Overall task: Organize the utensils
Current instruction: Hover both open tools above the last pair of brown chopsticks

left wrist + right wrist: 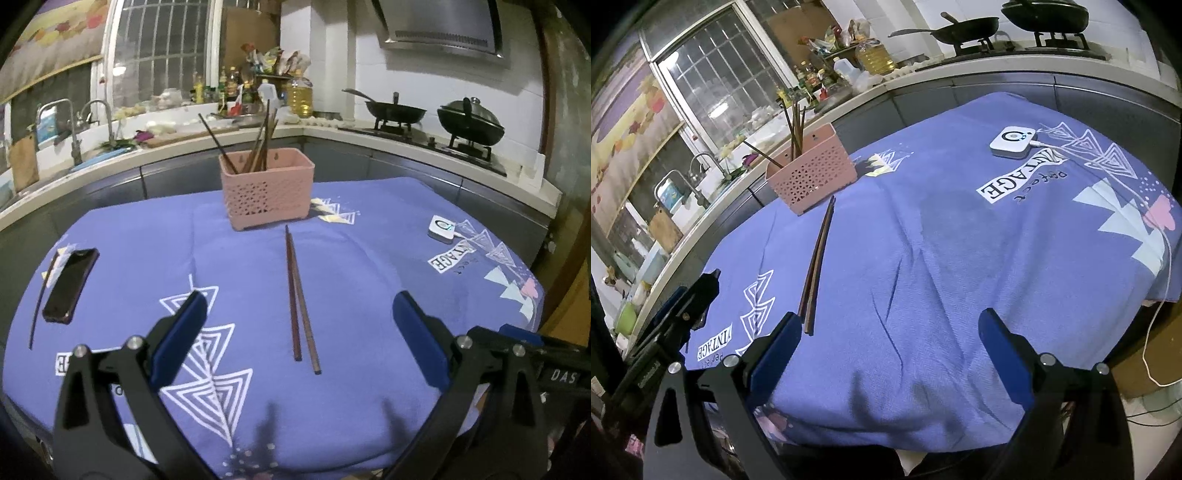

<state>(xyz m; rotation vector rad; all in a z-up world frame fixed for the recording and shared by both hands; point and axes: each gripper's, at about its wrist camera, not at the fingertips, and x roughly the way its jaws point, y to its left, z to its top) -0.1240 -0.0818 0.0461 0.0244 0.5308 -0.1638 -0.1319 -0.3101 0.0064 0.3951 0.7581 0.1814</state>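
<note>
While both tongs hang idle above the cloth-covered counter [147, 236], no utensil is in hand yet. Left to right in the left wrist view: a single dark chopstick [41, 302] lies at the cloth's left edge, just beside a phone [70, 285]; the left tongs [300, 336] stand wide and empty; a pair of chopsticks [298, 295] lies flat on the cloth between the fingers' line of sight, tips pointing toward the pink basket [266, 188], which already holds several chopsticks upright or leaning. A small white device [441, 228] sits well to the right. In the right wrist view the right tongs [889, 336] are also wide and empty, with the pair's near ends just beside the left finger.

Step in hand, as judged: approach to pick up the loose pair. Next move calls for lowering one set of tongs over the pair near mid-length, closing on both sticks together, then tilting them upright into the basket. The single stick by the phone remains for later.
</note>
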